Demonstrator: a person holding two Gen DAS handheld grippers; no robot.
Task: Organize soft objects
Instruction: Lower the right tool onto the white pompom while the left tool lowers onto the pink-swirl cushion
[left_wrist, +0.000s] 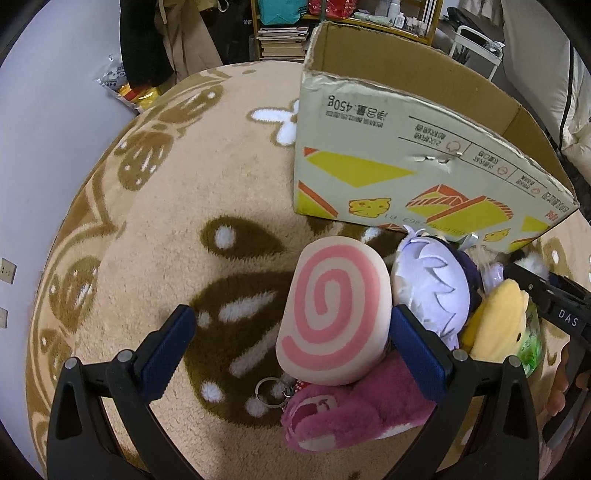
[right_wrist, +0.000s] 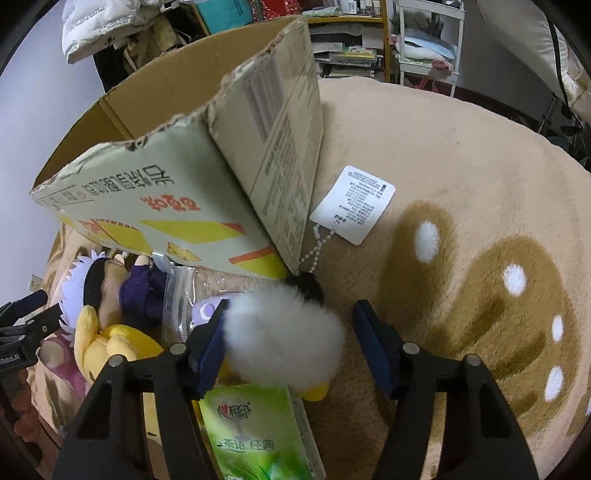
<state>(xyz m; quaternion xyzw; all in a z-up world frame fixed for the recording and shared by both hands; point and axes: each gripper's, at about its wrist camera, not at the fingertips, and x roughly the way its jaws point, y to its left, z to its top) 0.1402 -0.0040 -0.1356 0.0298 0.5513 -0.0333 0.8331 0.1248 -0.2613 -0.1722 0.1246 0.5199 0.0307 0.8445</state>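
A pile of soft toys lies on the rug in front of an open cardboard box (left_wrist: 417, 158). My left gripper (left_wrist: 291, 336) is open around a cream cushion with a pink swirl (left_wrist: 332, 310), which rests on a magenta plush (left_wrist: 354, 410). Beside it lie a lilac-haired doll (left_wrist: 432, 288) and a yellow plush (left_wrist: 495, 325). My right gripper (right_wrist: 291, 332) is open around a white fluffy pompom (right_wrist: 284, 336), its left pad touching it. The doll (right_wrist: 110, 284), the yellow plush (right_wrist: 114, 350) and a green tissue pack (right_wrist: 255, 432) lie to its left and below. The box (right_wrist: 177, 192) stands behind.
A round beige rug with brown patterns (left_wrist: 166, 229) covers the floor. A white paper tag on a bead chain (right_wrist: 354, 203) lies by the box corner. A key ring (left_wrist: 267, 391) lies by the magenta plush. Shelves with books (left_wrist: 284, 40) stand behind.
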